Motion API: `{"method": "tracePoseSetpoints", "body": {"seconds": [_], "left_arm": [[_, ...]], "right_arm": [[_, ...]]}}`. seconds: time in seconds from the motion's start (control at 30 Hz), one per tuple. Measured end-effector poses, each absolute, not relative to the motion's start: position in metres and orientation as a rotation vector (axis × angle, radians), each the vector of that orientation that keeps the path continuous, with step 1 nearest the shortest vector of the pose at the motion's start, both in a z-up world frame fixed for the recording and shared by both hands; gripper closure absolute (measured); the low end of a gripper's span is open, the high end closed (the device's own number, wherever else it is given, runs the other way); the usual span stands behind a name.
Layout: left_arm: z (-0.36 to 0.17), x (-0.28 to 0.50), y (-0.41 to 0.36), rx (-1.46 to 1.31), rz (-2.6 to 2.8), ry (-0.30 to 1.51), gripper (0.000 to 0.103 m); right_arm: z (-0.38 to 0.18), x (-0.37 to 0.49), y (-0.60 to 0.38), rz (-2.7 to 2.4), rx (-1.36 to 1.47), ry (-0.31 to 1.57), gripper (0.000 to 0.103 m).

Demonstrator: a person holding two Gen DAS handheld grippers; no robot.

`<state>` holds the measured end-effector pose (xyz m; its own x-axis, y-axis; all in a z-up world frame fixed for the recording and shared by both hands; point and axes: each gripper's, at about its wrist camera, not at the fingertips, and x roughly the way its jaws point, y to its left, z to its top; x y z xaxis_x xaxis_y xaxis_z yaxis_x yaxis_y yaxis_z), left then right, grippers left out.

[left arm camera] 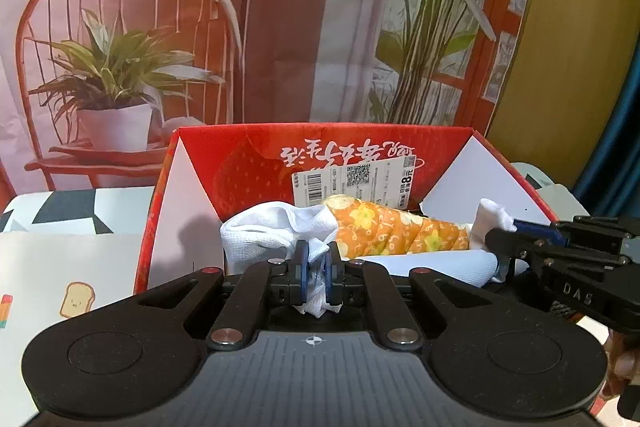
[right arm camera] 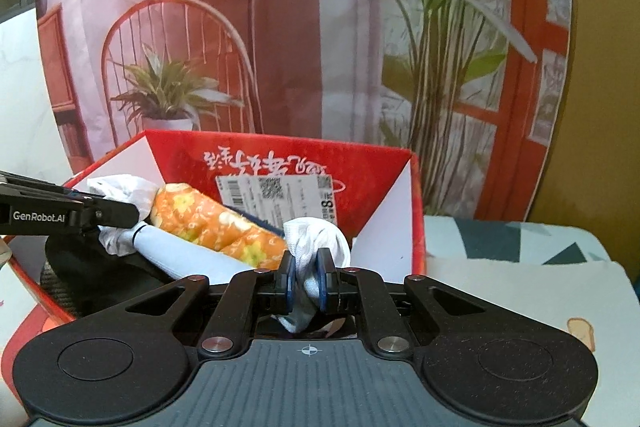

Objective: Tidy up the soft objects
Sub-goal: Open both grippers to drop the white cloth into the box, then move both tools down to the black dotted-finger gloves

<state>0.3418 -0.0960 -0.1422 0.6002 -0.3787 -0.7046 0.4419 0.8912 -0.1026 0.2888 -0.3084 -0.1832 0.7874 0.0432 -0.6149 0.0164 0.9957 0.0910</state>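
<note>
A long white cloth roll (left arm camera: 276, 231) spans a red cardboard box (left arm camera: 256, 147). My left gripper (left arm camera: 316, 269) is shut on one bunched end of it. Its other end (left arm camera: 492, 217) sits pinched in my right gripper (left arm camera: 505, 241), which comes in from the right. An orange flowered cloth roll (left arm camera: 400, 231) lies just behind the white one inside the box. In the right wrist view, my right gripper (right arm camera: 307, 273) is shut on the white cloth (right arm camera: 316, 237), and my left gripper (right arm camera: 134, 215) holds the far end at the left. The orange roll (right arm camera: 208, 223) rests against it in the box (right arm camera: 384, 167).
A barcode label (left arm camera: 356, 179) is stuck on the box's back wall. A dark item with a woven edge (right arm camera: 76, 275) lies low in the box. A tablecloth with a toast print (left arm camera: 76, 301) surrounds the box. Behind stands a printed backdrop of a chair and plants (left arm camera: 120, 67).
</note>
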Motion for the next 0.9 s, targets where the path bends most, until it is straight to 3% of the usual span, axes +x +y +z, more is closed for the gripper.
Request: {"method": "tracePoseSetpoints", "body": {"seconds": [0.13, 0.2, 0.23, 0.3, 0.33, 0.4, 0.6, 0.73, 0.9], "left_arm": [[-0.129, 0.34, -0.086, 0.049, -0.497, 0.788, 0.08], [-0.121, 0.334, -0.083, 0.061, -0.502, 0.769, 0.059], [-0.117, 0.33, -0.081, 0.064, -0.505, 0.757, 0.054], [-0.109, 0.322, -0.078, 0.068, -0.511, 0.736, 0.032], [-0.105, 0.317, -0.076, 0.07, -0.514, 0.726, 0.027], [-0.098, 0.307, -0.074, 0.074, -0.518, 0.704, 0.015], [-0.089, 0.27, -0.062, 0.088, -0.53, 0.678, 0.011], [-0.095, 0.241, -0.05, 0.074, -0.534, 0.689, 0.011], [-0.112, 0.21, -0.035, 0.06, -0.538, 0.713, 0.011]], "right_arm": [[-0.178, 0.286, -0.307, 0.028, 0.11, 0.664, 0.076], [-0.173, 0.282, -0.306, 0.027, 0.106, 0.651, 0.07], [-0.169, 0.28, -0.305, 0.027, 0.101, 0.643, 0.063], [-0.162, 0.274, -0.302, 0.031, 0.097, 0.621, 0.049], [-0.159, 0.27, -0.301, 0.034, 0.099, 0.61, 0.041], [-0.151, 0.263, -0.298, 0.041, 0.096, 0.594, 0.036], [-0.137, 0.232, -0.29, 0.068, 0.106, 0.558, 0.01], [-0.136, 0.205, -0.286, 0.083, 0.132, 0.541, 0.002], [-0.147, 0.171, -0.279, 0.101, 0.172, 0.544, 0.001]]}}
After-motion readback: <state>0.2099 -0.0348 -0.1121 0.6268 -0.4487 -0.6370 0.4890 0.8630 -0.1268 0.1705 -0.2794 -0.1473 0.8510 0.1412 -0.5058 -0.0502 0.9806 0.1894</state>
